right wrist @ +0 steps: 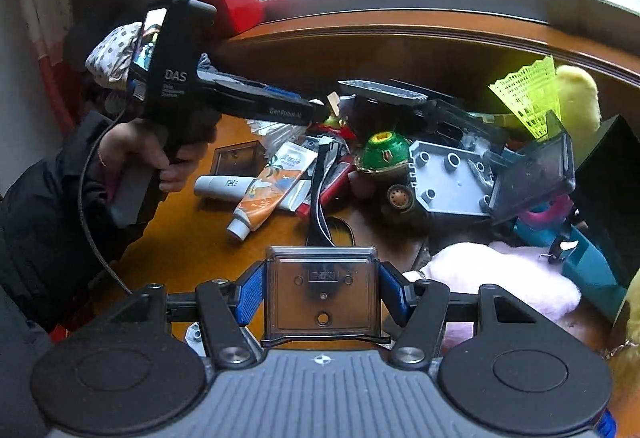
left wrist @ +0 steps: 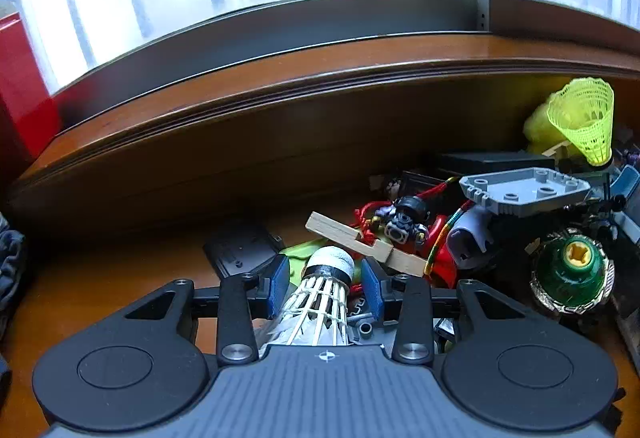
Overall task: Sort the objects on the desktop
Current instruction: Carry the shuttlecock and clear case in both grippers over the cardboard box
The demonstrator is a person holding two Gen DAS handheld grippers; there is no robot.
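The desk (right wrist: 192,234) bore a toy heap beside the sill. The right gripper (right wrist: 322,298) pinched a clear box (right wrist: 322,296), near the heap. The left gripper (left wrist: 325,284), marked "DAS" and "GenRobot.AI", clamped a white shuttlecock (left wrist: 320,302), its cork toward the heap.

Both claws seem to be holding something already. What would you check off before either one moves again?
1. Left gripper shut on white shuttlecock: ok.
2. Right gripper shut on clear plastic box: ok.
3. Shuttlecock feathers uncrushed: cannot tell.
4. Space around left gripper: not ok, wooden piece lies just ahead.
5. Drop-off spot for either item: cannot tell.
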